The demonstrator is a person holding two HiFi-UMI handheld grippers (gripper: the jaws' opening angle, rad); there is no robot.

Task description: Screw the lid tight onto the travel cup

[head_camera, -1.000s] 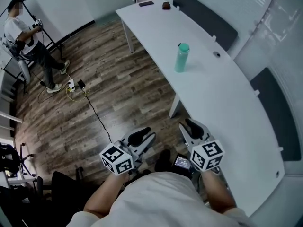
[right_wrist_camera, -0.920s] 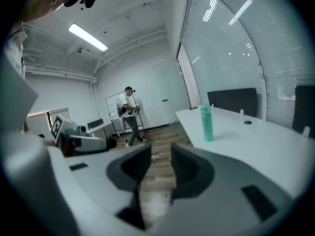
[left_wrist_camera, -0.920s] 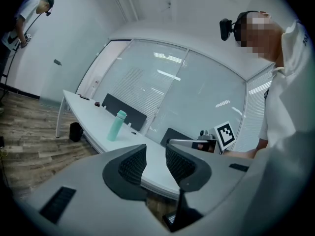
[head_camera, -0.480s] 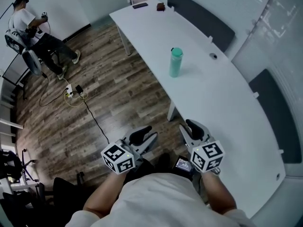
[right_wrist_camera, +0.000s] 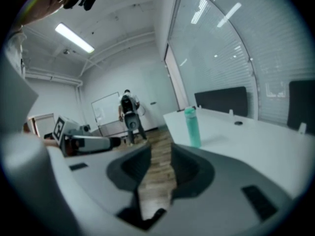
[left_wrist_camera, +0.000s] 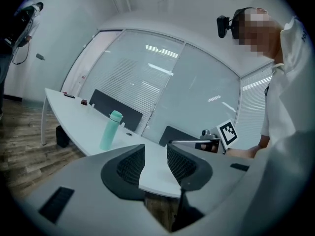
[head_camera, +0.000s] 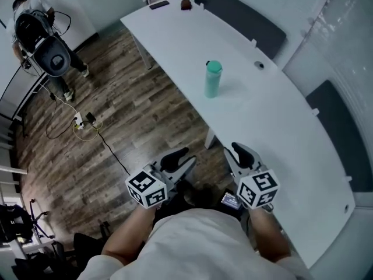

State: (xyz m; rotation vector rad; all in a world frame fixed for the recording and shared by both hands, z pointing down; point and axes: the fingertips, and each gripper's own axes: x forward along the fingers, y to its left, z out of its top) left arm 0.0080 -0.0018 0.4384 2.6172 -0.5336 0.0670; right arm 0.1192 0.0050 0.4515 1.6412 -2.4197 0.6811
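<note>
Left claw [head_camera: 187, 156] empty, jaws just been opening; right claw [head_camera: 230, 151] released, empty. Travel cup [head_camera: 213, 79] upright on surface [head_camera: 274, 127], well apart from both.

- Bench [head_camera: 274, 121]: long, white, curved top, running from the far wall towards the near right; white legs [head_camera: 211, 137] stand on the floor.
- Cup [head_camera: 213, 79]: teal, upright on the bench near its left edge, about midway along; lid [head_camera: 214, 67] on top.
- Grommet [head_camera: 259, 65]: small, dark, round, set in the top to the right of the cup, apart from it.
- Flat dark item [head_camera: 159, 4]: lies at the far end of the bench.
- Small brown item [head_camera: 186, 4]: lies at the far end, just right of the flat dark item.
- Floor [head_camera: 145, 109]: wood planks; a power strip [head_camera: 77, 120] and a black cable [head_camera: 108, 147] lie on it, left of the bench.
</note>
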